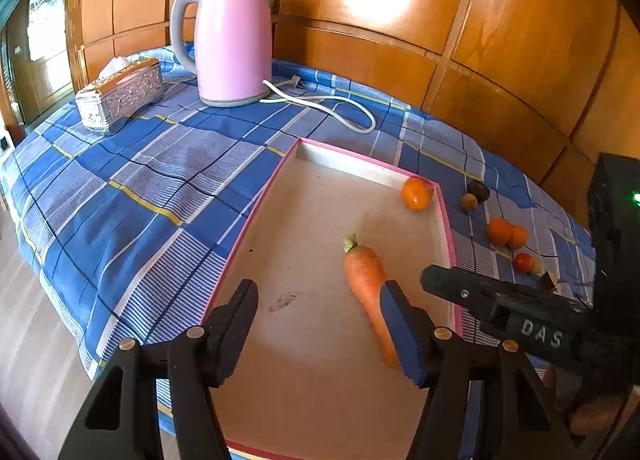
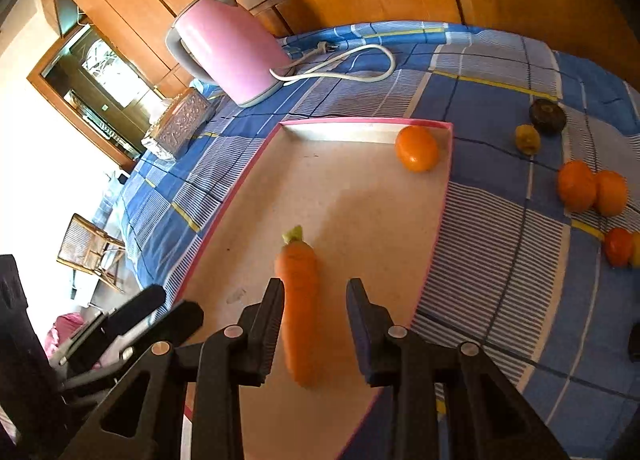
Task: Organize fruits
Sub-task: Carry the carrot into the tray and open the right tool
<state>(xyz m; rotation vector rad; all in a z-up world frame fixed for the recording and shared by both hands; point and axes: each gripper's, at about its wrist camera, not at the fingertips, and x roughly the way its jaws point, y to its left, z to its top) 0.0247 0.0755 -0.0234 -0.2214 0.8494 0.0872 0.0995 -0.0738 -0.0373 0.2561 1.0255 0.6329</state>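
Note:
A pink-rimmed tray (image 1: 256, 200) (image 2: 224, 216) lies on the blue checked cloth. In it lie a carrot (image 1: 370, 288) (image 2: 300, 300) and an orange fruit (image 1: 416, 193) (image 2: 417, 148) in the far right corner. My left gripper (image 1: 318, 324) is open above the tray, left of the carrot. My right gripper (image 2: 316, 324) is open with its fingers either side of the carrot, not closed on it; it also shows in the left wrist view (image 1: 480, 296). On the cloth right of the tray lie two oranges (image 1: 507, 233) (image 2: 592, 187), a red fruit (image 1: 524, 262) (image 2: 618, 246), a dark fruit (image 1: 478, 190) (image 2: 547, 114) and a small brownish one (image 1: 469, 202) (image 2: 527, 138).
A pink kettle (image 1: 234, 40) (image 2: 228, 56) with a white cord (image 1: 340, 108) stands at the back. A silver tissue box (image 1: 120, 94) (image 2: 180, 122) lies left of it. Wooden panelling is behind. The table's edge drops to the floor on the left.

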